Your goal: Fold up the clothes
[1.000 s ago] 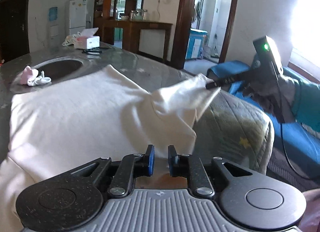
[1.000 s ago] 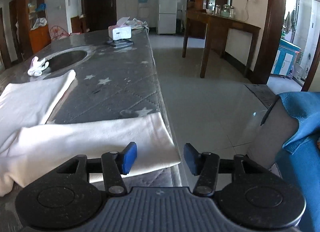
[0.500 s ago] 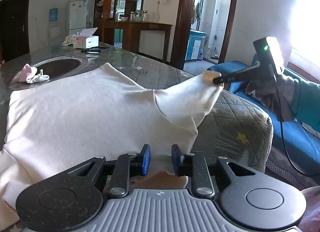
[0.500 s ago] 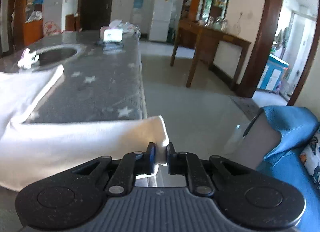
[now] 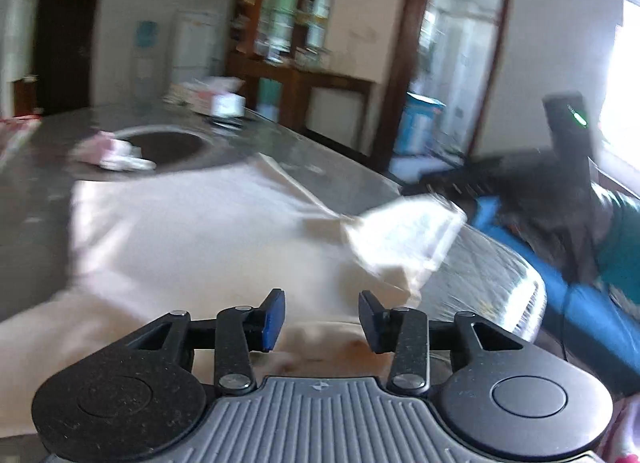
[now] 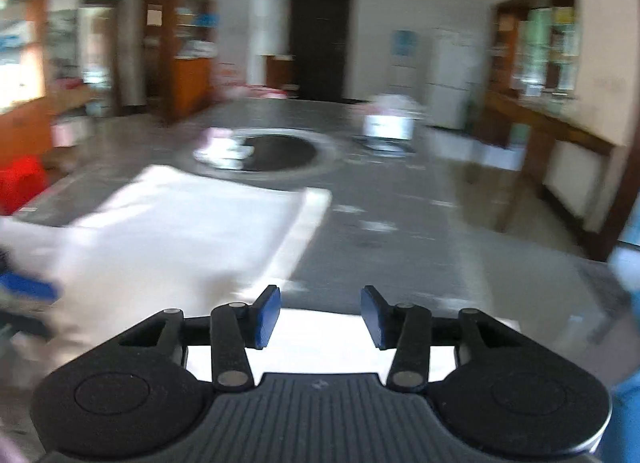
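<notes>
A cream-white garment [image 5: 192,239] lies spread on the grey quilted table [image 5: 320,159]; both views are motion-blurred. My left gripper [image 5: 322,317] is open and empty just above the garment's near edge. A sleeve end [image 5: 404,239] lies loose to the right, with the right gripper [image 5: 452,183] just beyond it. In the right wrist view my right gripper [image 6: 320,315] is open and empty over a white strip of the garment [image 6: 168,231], which spreads to the left. The left gripper's blue pad [image 6: 28,287] shows at the left edge.
A tissue box [image 5: 228,103] and a small pink-white cloth [image 5: 116,151] by a round dark inset [image 6: 272,151] sit at the table's far end. A blue sofa [image 5: 584,303] stands right of the table. A wooden sideboard [image 6: 552,131] lines the wall.
Both grippers were shut on the garment half a second ago and have opened. The sleeve has dropped from the right gripper. The right wrist view has swung left over the table.
</notes>
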`<state>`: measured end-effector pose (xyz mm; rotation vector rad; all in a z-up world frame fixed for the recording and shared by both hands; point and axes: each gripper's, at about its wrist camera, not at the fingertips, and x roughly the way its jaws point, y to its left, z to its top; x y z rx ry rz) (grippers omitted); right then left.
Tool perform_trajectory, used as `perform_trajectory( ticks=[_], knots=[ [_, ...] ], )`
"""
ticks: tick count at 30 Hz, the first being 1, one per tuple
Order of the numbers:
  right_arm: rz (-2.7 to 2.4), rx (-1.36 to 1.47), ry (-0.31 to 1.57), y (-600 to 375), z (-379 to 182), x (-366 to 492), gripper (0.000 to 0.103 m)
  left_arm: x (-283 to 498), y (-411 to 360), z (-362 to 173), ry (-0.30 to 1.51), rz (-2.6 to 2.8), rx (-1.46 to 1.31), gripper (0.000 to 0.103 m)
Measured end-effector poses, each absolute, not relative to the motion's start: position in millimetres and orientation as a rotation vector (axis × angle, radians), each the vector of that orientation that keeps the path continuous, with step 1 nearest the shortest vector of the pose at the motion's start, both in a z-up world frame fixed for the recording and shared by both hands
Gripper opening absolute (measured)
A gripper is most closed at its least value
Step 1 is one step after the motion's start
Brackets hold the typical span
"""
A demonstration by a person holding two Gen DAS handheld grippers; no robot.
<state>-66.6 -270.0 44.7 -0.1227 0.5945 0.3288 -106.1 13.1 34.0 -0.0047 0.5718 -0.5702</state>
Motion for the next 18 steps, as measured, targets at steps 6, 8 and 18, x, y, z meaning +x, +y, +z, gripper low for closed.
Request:
perform_trajectory(
  ticks=[6, 8, 18],
  knots=[
    [0.547, -0.171, 0.627, -212.4, 33.1, -68.9, 0.050, -111.7, 91.9, 37.6, 0.552, -0.156, -0.062, 0.047],
    [0.575, -0.195, 0.644, -200.0, 25.6, -68.3, 0.050, -113.5, 116.1, 34.5, 0.556, -0.014, -0.075, 0.049],
    [0.591, -0.223, 0.714, -183.9, -0.2, -67.1, 0.055, -107.8, 190.1, 10.2, 0.621, 0.374, -0.030, 0.057]
  ],
)
